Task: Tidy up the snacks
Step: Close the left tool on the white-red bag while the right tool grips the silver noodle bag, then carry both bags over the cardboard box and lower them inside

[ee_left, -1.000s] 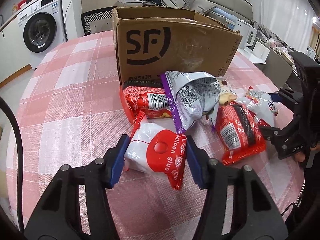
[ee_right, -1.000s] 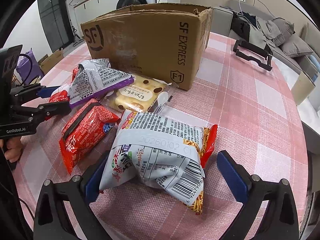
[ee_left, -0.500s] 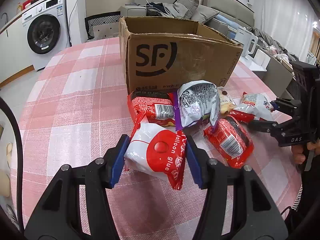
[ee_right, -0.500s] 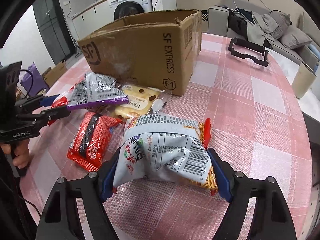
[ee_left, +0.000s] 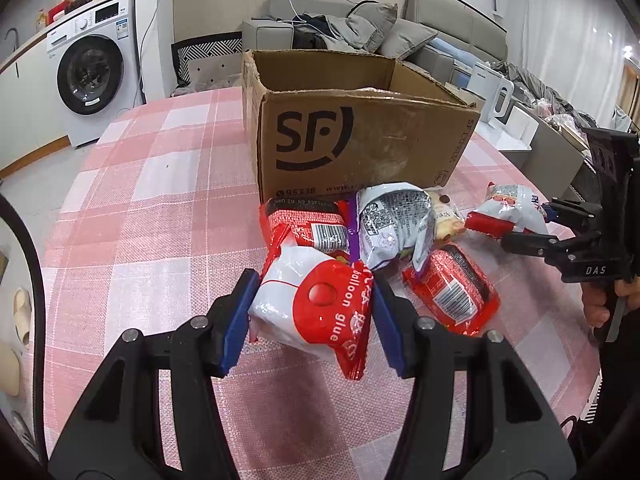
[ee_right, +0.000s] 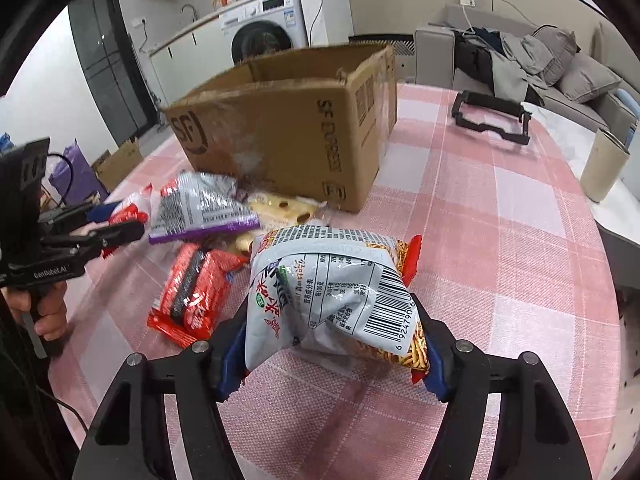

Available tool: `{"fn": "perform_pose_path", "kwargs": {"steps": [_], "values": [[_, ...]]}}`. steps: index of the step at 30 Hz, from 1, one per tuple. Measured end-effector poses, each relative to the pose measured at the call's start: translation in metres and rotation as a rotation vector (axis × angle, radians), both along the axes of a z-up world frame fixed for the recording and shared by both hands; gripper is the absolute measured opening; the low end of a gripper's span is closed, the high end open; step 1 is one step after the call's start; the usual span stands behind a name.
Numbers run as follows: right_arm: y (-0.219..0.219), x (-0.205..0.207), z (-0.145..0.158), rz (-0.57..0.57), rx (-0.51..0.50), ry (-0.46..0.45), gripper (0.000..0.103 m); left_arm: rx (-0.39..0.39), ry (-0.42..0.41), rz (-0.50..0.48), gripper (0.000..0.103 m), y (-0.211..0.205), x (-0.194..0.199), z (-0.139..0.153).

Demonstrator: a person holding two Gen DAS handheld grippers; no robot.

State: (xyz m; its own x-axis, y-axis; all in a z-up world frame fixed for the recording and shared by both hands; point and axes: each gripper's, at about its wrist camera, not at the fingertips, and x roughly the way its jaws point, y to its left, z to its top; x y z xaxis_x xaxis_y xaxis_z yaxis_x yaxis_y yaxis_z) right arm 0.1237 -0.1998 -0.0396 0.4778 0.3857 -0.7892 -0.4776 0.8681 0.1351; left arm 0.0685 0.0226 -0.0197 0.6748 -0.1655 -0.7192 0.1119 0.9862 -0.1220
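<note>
1. We find the left gripper (ee_left: 310,312) clamped on a red-and-white plastic snack packet (ee_left: 316,308), above the pink checked tablecloth (ee_left: 152,240).
2. The right gripper (ee_right: 334,348) grips a grey crinkled noodle-snack bag (ee_right: 332,292), near the open brown cardboard box (ee_right: 288,128).

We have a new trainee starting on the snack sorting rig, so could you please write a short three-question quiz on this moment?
1. True or false: the left gripper is shut on the red and white packet.
2. What does the right gripper hold? A) yellow cake B) grey noodle-snack bag C) cup
3. Fill in: the cardboard box carries the letters ___.

Key: 1 true; 2 B; 3 SF.
</note>
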Motion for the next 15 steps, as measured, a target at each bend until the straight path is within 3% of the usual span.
{"fn": "perform_pose_path", "kwargs": {"steps": [15], "values": [[-0.008, -0.007, 0.030, -0.041, 0.083, -0.062, 0.071, -0.018, -0.068, 0.056, 0.053, 0.002, -0.016, 0.028]]}}
